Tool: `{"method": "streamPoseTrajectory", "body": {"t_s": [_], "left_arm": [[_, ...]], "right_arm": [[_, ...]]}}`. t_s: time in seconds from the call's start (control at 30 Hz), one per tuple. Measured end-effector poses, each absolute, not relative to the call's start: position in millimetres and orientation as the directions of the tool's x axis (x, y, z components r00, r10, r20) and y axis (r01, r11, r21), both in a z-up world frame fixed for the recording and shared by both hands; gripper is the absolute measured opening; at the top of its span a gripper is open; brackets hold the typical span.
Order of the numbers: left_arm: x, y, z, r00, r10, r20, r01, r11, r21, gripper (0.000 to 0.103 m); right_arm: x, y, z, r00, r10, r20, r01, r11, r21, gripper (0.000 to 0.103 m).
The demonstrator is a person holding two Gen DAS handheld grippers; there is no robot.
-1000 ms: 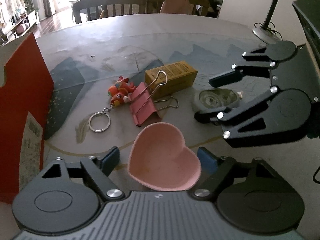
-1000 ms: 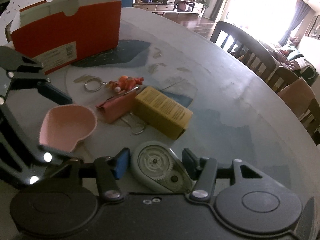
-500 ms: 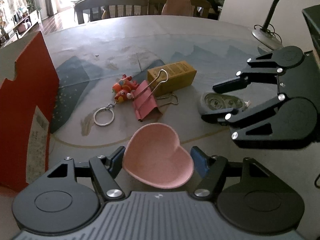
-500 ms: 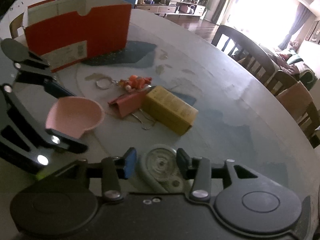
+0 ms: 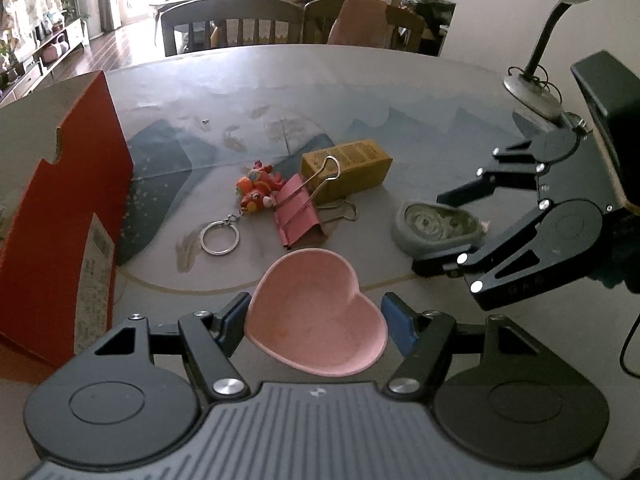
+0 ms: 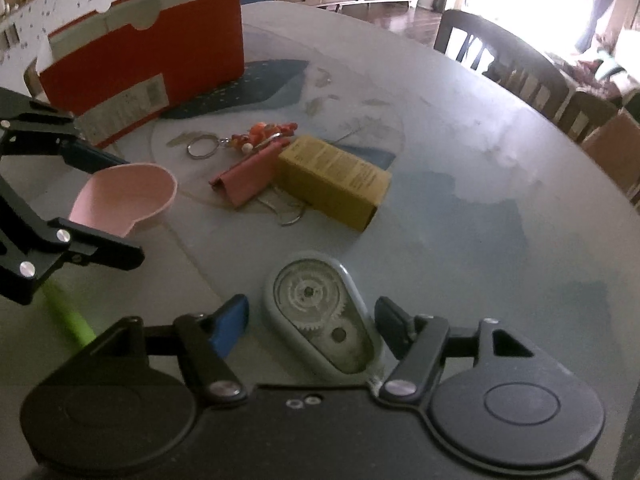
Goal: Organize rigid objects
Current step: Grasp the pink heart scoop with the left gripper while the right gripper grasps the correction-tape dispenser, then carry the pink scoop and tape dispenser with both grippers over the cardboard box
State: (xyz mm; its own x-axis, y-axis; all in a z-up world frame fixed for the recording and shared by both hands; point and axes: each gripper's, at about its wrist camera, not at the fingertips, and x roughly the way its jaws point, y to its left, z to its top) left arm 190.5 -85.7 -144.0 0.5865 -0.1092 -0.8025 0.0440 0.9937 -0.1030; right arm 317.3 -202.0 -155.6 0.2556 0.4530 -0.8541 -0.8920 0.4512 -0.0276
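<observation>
A pink heart-shaped dish (image 5: 318, 314) lies between the pads of my left gripper (image 5: 316, 316), which is shut on it; it also shows in the right wrist view (image 6: 124, 200). A grey correction-tape dispenser (image 6: 322, 316) sits between the fingers of my right gripper (image 6: 312, 320), whose jaws stand a little apart from it; it also shows in the left wrist view (image 5: 438, 228). An open red box (image 6: 144, 60) stands at the left (image 5: 60, 216).
On the table lie a yellow carton (image 5: 346, 170), a pink binder clip (image 5: 298, 214) and an orange keychain with ring (image 5: 256, 192). A desk lamp (image 5: 536, 80) stands at the far right. Chairs (image 5: 232, 24) line the far edge. A green stick (image 6: 68, 316) lies near my left gripper.
My left gripper has closed on the pink dish and lifted it. My right gripper closed around the tape dispenser, then its jaws widened again.
</observation>
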Motion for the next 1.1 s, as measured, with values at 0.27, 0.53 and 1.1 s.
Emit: {"method": "streamPoseTrajectory", "body": {"t_s": [0.27, 0.53, 1.1], "left_arm": [[188, -84, -138, 0.594, -0.112, -0.797, 0.038, 0.993, -0.111, 0.071], [184, -76, -131, 0.598, -0.105, -0.794, 0.017, 0.993, -0.118, 0.071], [169, -44, -78, 0.655, -0.125, -0.745, 0.025, 0.989, -0.144, 0.071]], "right_arm": [[305, -204, -152, 0.279, 0.452, -0.847, -0.852, 0.524, 0.0, 0.046], [284, -207, -146, 0.376, 0.378, -0.846, -0.705, 0.709, 0.004, 0.046], [234, -176, -70, 0.44, 0.429, -0.789, -0.655, 0.754, 0.045, 0.046]]}}
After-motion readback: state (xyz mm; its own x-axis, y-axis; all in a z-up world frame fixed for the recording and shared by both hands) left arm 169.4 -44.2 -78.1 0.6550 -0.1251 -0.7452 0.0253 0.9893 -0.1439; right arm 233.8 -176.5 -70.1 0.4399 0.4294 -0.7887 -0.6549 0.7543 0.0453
